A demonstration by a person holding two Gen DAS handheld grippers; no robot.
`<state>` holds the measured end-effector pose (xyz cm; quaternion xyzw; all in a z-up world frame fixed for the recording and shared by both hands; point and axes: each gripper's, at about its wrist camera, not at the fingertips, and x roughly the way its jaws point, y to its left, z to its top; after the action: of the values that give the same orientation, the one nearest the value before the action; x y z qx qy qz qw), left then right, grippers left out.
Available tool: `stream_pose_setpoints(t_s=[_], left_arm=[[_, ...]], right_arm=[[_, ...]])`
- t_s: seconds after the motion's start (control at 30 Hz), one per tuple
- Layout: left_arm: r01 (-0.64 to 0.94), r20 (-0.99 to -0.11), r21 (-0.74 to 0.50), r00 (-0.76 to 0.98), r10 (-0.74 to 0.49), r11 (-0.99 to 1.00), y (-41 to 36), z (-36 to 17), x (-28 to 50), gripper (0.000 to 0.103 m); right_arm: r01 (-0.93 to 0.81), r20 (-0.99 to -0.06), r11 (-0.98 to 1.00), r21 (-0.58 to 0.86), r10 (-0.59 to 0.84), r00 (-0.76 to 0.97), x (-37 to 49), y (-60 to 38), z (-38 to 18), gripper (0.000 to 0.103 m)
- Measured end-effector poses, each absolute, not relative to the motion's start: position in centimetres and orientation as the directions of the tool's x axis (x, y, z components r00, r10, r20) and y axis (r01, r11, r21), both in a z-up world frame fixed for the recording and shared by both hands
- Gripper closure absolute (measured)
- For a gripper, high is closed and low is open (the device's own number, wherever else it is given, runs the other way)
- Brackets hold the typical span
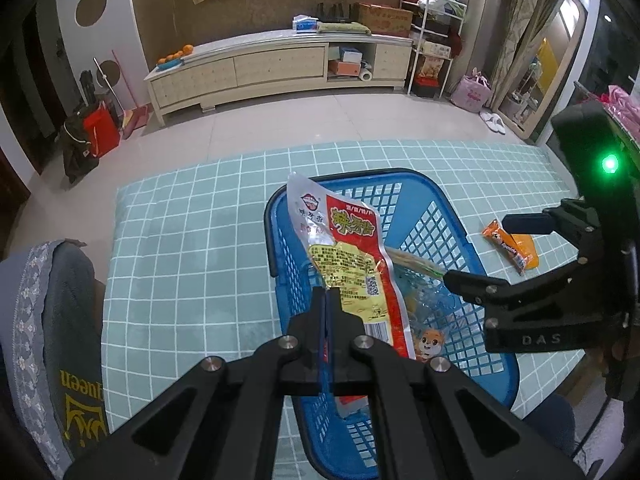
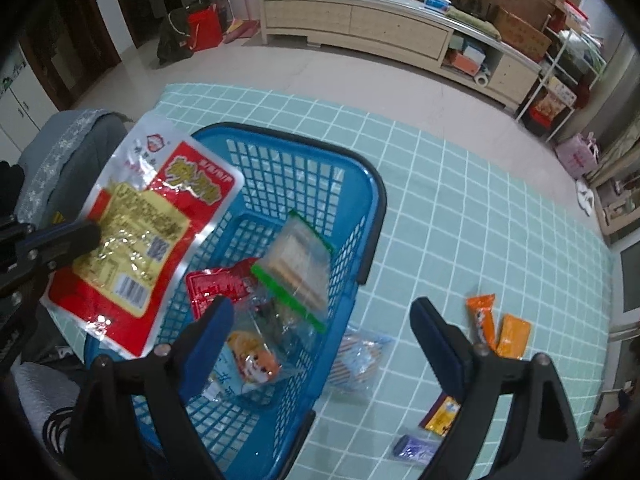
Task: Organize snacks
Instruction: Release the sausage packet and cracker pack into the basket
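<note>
My left gripper (image 1: 326,294) is shut on a red, yellow and silver snack packet (image 1: 352,264) and holds it above the blue plastic basket (image 1: 424,200). The same packet (image 2: 148,240) hangs over the basket's left rim (image 2: 372,184) in the right wrist view. My right gripper (image 2: 320,312) is open and empty above the basket's near right side; it also shows in the left wrist view (image 1: 484,252). A green-edged packet (image 2: 298,258) is blurred above the basket floor, apart from both grippers. A red packet (image 2: 218,286) and a clear cartoon-animal packet (image 2: 256,356) lie inside.
The basket stands on a teal checked tablecloth (image 2: 480,220). Right of it lie orange snack packets (image 2: 498,330), a pale blue packet (image 2: 360,360), a small yellow packet (image 2: 442,416) and a purple one (image 2: 414,446). A grey cushioned chair (image 1: 48,320) is at the left.
</note>
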<state>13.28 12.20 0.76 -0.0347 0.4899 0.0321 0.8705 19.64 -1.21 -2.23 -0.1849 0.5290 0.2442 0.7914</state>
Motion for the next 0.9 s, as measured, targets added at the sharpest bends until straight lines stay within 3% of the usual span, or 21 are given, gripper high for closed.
stream_pose_setpoints(t_s=[0.67, 0.7, 0.73, 0.77, 0.8, 0.9], left_arm=[[-0.089, -0.874, -0.012, 0.485, 0.033, 0.996, 12.2, -2.7, 17.3, 0.101], [-0.096, -0.87, -0.026, 0.492, 0.025, 0.995, 12.4, -2.5, 17.3, 0.091], [-0.098, -0.871, -0.035, 0.491, 0.018, 0.995, 12.6, -2.5, 17.3, 0.069], [-0.1, -0.872, -0.043, 0.49, 0.012, 0.994, 12.7, -2.3, 17.3, 0.06], [-0.095, -0.867, -0.048, 0.498, 0.006, 0.994, 12.6, -2.0, 17.1, 0.053], [-0.059, -0.858, -0.043, 0.514, -0.007, 0.997, 11.9, -1.2, 16.2, 0.048]], right_arm=[[-0.556, -0.921, 0.829, 0.065, 0.265, 0.287, 21.7, -2.1, -3.7, 0.009], [-0.554, -0.919, 0.829, 0.071, 0.271, 0.288, 21.7, -2.1, -3.7, 0.009], [-0.552, -0.917, 0.83, 0.077, 0.277, 0.288, 21.6, -2.2, -3.7, 0.009], [-0.551, -0.916, 0.831, 0.08, 0.28, 0.289, 21.5, -2.3, -3.7, 0.009], [-0.549, -0.915, 0.832, 0.083, 0.281, 0.288, 21.3, -2.4, -3.7, 0.009], [-0.544, -0.913, 0.834, 0.095, 0.29, 0.287, 20.9, -3.3, -3.2, 0.009]])
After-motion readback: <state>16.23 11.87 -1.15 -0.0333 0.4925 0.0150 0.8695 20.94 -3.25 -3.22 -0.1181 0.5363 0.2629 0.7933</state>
